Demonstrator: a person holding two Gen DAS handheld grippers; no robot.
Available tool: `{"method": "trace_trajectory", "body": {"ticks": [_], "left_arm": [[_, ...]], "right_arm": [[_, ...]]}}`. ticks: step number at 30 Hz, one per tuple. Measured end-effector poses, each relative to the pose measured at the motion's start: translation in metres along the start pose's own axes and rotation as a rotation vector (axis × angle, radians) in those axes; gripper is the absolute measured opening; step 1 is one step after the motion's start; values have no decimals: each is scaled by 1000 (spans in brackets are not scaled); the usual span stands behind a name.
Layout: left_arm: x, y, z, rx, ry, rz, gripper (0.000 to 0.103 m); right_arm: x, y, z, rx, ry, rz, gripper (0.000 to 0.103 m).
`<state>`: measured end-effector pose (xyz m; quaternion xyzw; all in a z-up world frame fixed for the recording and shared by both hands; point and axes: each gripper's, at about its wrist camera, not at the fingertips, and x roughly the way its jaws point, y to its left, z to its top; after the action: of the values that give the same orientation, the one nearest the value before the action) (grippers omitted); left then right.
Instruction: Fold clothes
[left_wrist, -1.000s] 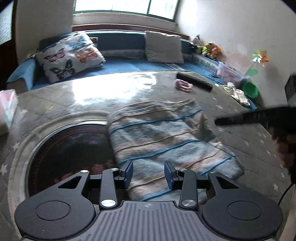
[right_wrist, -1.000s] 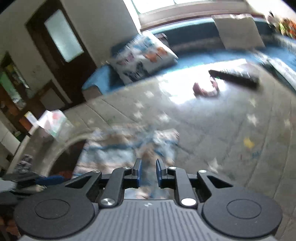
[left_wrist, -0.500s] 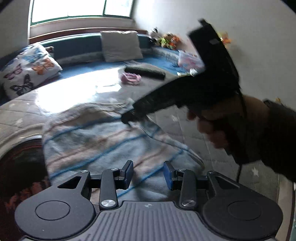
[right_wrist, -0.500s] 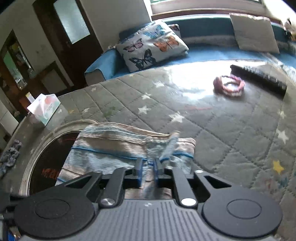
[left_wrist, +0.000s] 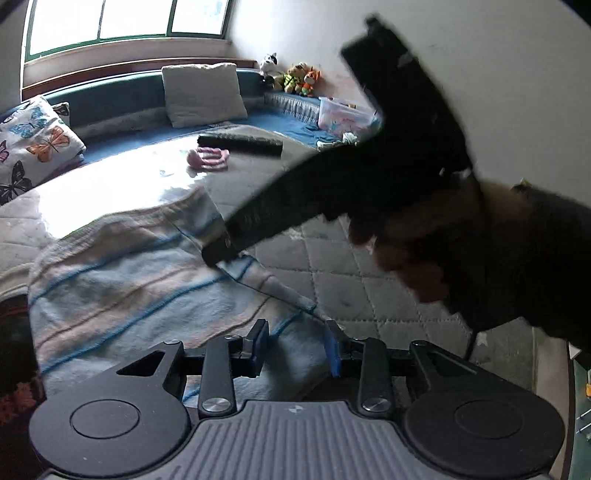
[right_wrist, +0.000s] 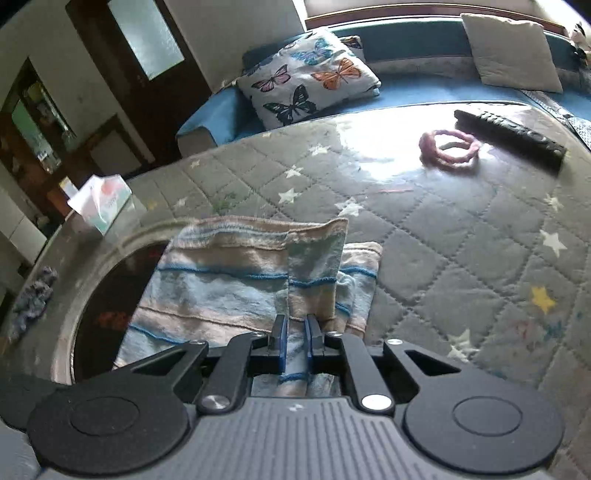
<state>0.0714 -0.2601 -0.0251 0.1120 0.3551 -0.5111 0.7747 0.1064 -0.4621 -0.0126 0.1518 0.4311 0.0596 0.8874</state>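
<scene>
One corner of the striped cloth (right_wrist: 229, 280), pinched by the right gripper (right_wrist: 295, 332), has risen leftward since a second ago, so the fold has begun, while the left gripper (left_wrist: 297, 343) hovers spread.

Quilted table (right_wrist: 443, 240) bears towel (right_wrist: 229, 280), remote (right_wrist: 509, 136), scrunchie (right_wrist: 448, 149).

Motion blur smears the right gripper (left_wrist: 218, 254) and the hand (left_wrist: 417, 254) holding it across the right of the left wrist view, hiding the wall and table behind. The striped cloth (left_wrist: 140, 273) runs under the left gripper (left_wrist: 297, 345) at the bottom edge. The plush toys (left_wrist: 293, 75) at upper centre are perhaps three, too small to identify.
</scene>
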Motion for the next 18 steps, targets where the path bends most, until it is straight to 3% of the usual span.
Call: {"method": "trace_trajectory", "body": {"ticks": [8,18], "left_arm": [[-24,-8,-5,48,-8,-20,37],[-85,20,-34,-18,-73,38,39]], "right_arm": [[-39,22,-18,-84,1,64,9],[-39,21,-55,-96,34,74,15]]}}
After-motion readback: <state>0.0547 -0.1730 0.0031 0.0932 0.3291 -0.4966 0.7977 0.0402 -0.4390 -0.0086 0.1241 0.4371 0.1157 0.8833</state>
